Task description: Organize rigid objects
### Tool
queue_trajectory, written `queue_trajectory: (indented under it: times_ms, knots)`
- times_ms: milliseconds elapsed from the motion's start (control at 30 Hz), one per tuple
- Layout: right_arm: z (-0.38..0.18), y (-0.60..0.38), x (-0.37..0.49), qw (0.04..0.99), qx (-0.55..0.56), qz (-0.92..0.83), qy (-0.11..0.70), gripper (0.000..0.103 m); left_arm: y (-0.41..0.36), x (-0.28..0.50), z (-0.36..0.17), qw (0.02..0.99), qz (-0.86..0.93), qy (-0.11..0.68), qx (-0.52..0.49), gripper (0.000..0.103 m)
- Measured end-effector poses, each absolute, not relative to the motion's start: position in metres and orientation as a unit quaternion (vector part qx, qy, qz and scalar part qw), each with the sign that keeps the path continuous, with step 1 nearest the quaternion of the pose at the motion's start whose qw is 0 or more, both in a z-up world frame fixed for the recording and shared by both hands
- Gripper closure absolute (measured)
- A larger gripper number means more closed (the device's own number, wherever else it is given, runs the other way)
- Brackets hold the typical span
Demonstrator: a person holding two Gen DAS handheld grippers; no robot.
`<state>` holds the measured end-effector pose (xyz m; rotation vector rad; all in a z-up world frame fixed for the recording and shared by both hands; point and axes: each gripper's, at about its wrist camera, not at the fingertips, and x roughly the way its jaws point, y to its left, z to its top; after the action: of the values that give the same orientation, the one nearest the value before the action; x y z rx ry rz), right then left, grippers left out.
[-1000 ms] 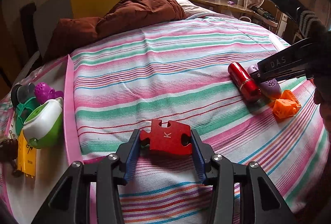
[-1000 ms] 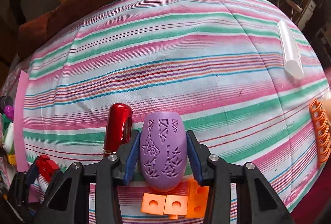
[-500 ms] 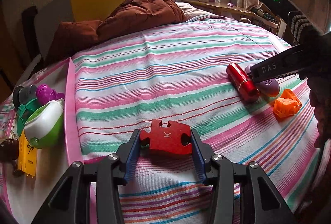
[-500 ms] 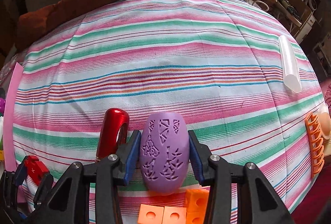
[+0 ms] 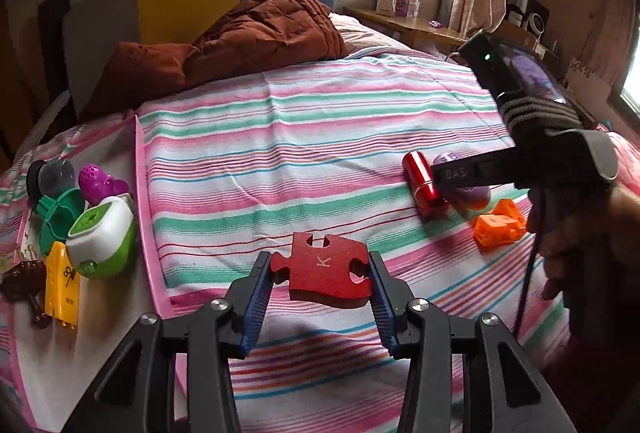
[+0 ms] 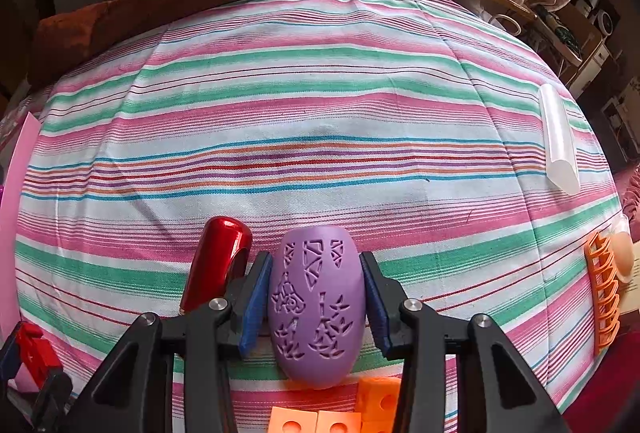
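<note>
My left gripper (image 5: pixel 320 275) is shut on a red puzzle piece (image 5: pixel 322 275) marked K and holds it above the striped bed, to the right of a pink-rimmed tray (image 5: pixel 142 193). My right gripper (image 6: pixel 316 293) is shut on a purple egg-shaped object (image 6: pixel 316 307) with carved patterns, low over the bed. A red metallic cylinder (image 6: pixel 216 265) lies just left of it, and orange cube blocks (image 6: pixel 352 413) lie below it. The right gripper also shows in the left wrist view (image 5: pixel 452 175) beside the cylinder (image 5: pixel 422 185) and blocks (image 5: pixel 500 223).
The tray holds a green-white container (image 5: pixel 100 237), a yellow piece (image 5: pixel 62 285), a purple toy (image 5: pixel 100 183), a green ring and dark items. A clear tube (image 6: pixel 558 141) and an orange comb-like rack (image 6: pixel 604 293) lie at the right. A brown quilt (image 5: pixel 240 37) lies at the bed's head.
The left gripper has risen with the puzzle piece. The right gripper has lifted slightly with the purple object, showing more of the room behind.
</note>
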<state>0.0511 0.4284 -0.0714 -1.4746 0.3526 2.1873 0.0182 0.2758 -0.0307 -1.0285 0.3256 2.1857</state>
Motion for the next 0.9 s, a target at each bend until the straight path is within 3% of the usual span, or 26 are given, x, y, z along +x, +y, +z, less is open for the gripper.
queue_trajectory:
  times_ms: [400,900]
  knots:
    - [-0.071,0.414,0.051,0.241,-0.537,0.805,0.081,0.060,0.234,0.035,0.008,0.331,0.854,0.094,-0.390,0.056]
    - [-0.073,0.416,0.048,0.243,-0.536,0.806,0.061,0.060,0.171,0.022,0.014,0.280,0.874,0.055,-0.393,0.056]
